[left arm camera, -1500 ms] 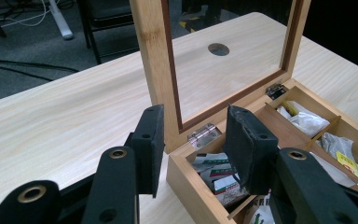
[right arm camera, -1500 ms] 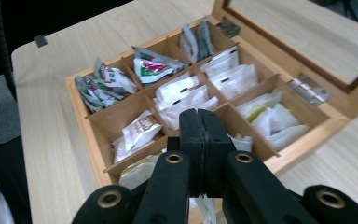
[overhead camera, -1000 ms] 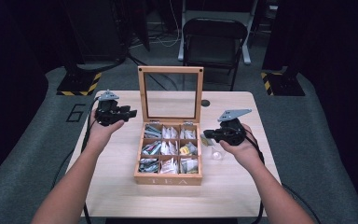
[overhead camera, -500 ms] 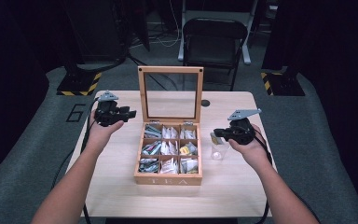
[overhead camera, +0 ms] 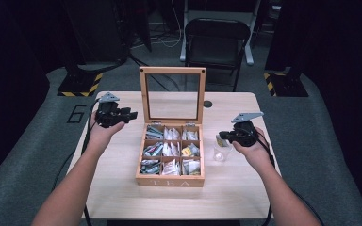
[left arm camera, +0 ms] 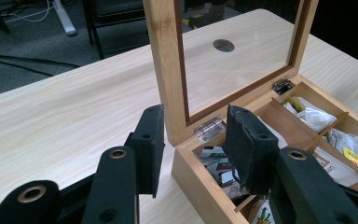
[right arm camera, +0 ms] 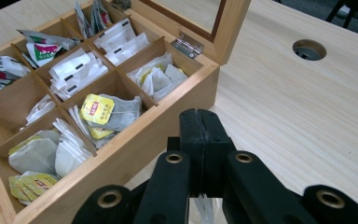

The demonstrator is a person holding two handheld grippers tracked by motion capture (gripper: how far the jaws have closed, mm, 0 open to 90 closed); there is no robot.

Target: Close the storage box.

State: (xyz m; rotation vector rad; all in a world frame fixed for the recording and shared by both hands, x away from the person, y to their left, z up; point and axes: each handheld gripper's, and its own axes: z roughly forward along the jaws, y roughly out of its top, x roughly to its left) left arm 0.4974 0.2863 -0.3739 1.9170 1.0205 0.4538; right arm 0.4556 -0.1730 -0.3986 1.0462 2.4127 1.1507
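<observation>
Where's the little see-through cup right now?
High view: the clear cup stands on the table's right side, beside the tea box, just under the right gripper.

The high view looks forward and down over the whole desk (overhead camera: 122,188) from the person's side. Each tongs camera sits low and close, looking along its black jaws; both share the open tea box (left arm camera: 200,182) and its hinged lid (right arm camera: 228,32).

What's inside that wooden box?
The box has nine compartments of tea bags: white sachets, yellow-tagged bags, some red-and-green packets. Whatever lies beneath the top bags is covered.
</observation>
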